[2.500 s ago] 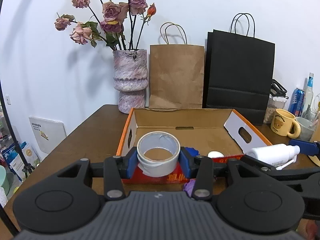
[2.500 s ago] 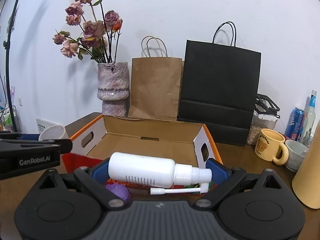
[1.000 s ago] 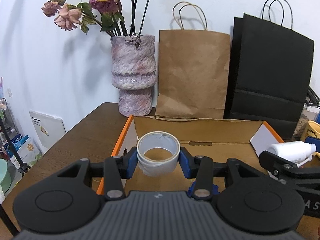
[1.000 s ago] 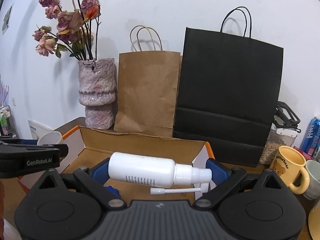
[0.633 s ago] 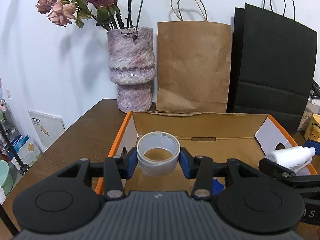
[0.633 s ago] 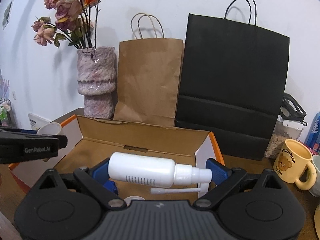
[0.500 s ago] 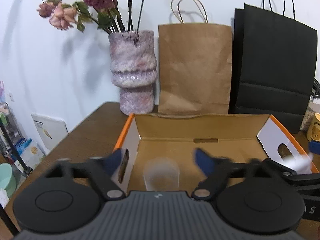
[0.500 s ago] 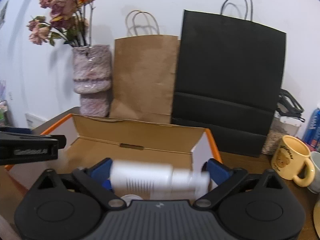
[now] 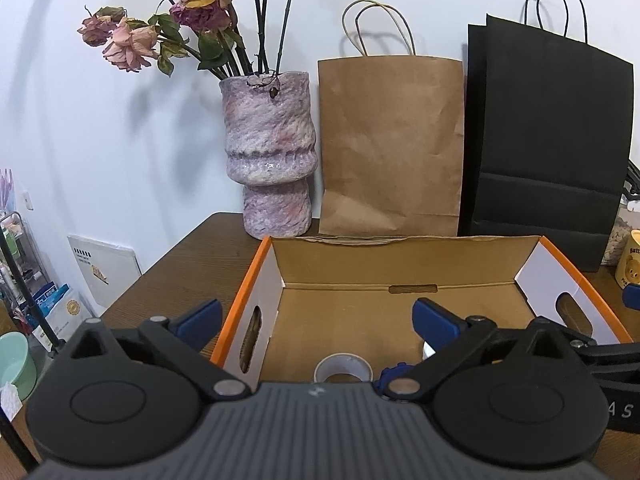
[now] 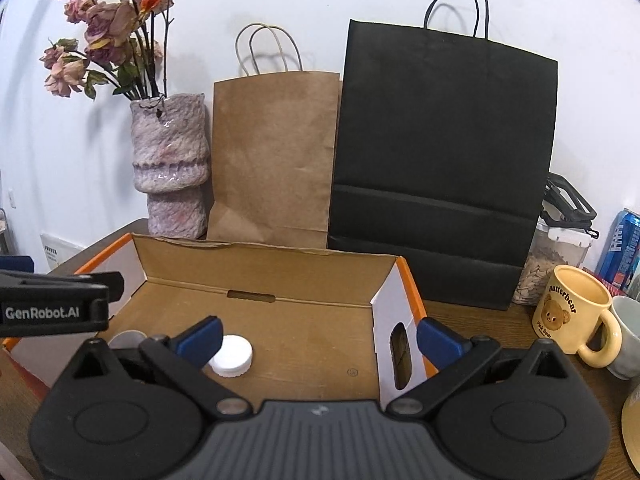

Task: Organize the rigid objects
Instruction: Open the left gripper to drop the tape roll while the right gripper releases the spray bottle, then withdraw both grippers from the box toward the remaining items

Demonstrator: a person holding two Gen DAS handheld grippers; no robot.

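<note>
An open cardboard box with orange rims point(image 9: 404, 240) point(image 10: 264, 246) stands on the brown table. My left gripper point(image 9: 316, 316) is open and empty above its near left part. A roll of grey tape point(image 9: 343, 369) lies on the box floor just below it, beside a blue object point(image 9: 394, 372). My right gripper point(image 10: 318, 336) is open and empty above the box's right half. A white round lid point(image 10: 232, 356) lies on the box floor by the right gripper's left finger. The white spray bottle is hidden from both views.
Behind the box stand a mottled vase with dried roses point(image 9: 270, 160), a brown paper bag point(image 9: 392, 148) and a black paper bag point(image 10: 440, 168). A yellow bear mug point(image 10: 576, 316), a jar point(image 10: 556, 256) and a can point(image 10: 624, 244) stand to the right.
Both grippers opened over the box. The tape roll dropped from the left gripper onto the box floor. The spray bottle left the right gripper and is out of sight.
</note>
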